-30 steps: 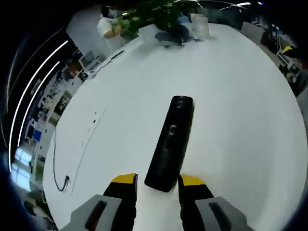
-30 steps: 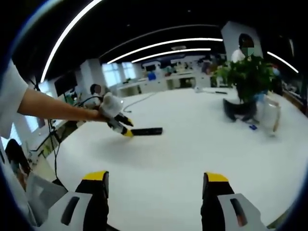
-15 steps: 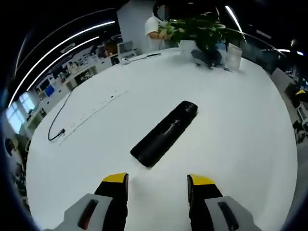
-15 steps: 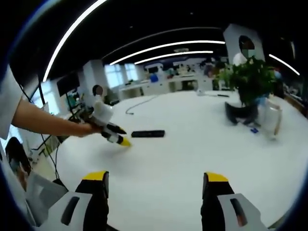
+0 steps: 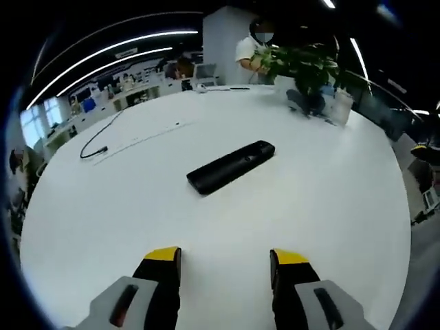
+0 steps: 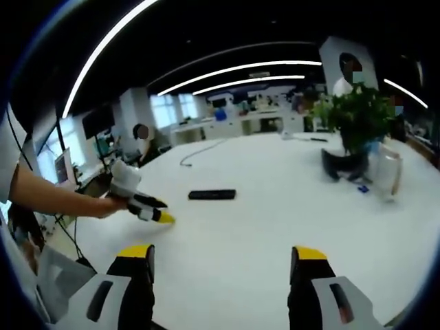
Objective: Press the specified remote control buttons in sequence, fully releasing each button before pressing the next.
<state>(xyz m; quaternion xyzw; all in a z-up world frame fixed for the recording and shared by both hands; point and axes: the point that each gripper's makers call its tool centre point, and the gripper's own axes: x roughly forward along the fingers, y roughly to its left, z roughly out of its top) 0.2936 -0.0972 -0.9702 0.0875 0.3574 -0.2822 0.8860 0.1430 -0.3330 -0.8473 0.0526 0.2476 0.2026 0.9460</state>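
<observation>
A long black remote control lies flat on the white round table, and it appears smaller in the right gripper view. My left gripper stands open well short of the remote, nothing between its yellow-tipped jaws. In the right gripper view that left gripper hangs left of the remote, held by a person's hand. My right gripper is open over the table's near side, far from the remote.
A potted plant and a clear container stand at the table's far right. A thin black cable runs along the far left. A person stands behind the plant. Office desks lie beyond.
My left gripper has pulled back from the remote, which now lies farther off and apart from the jaws. In the right gripper view the hand with that gripper moved left and down.
</observation>
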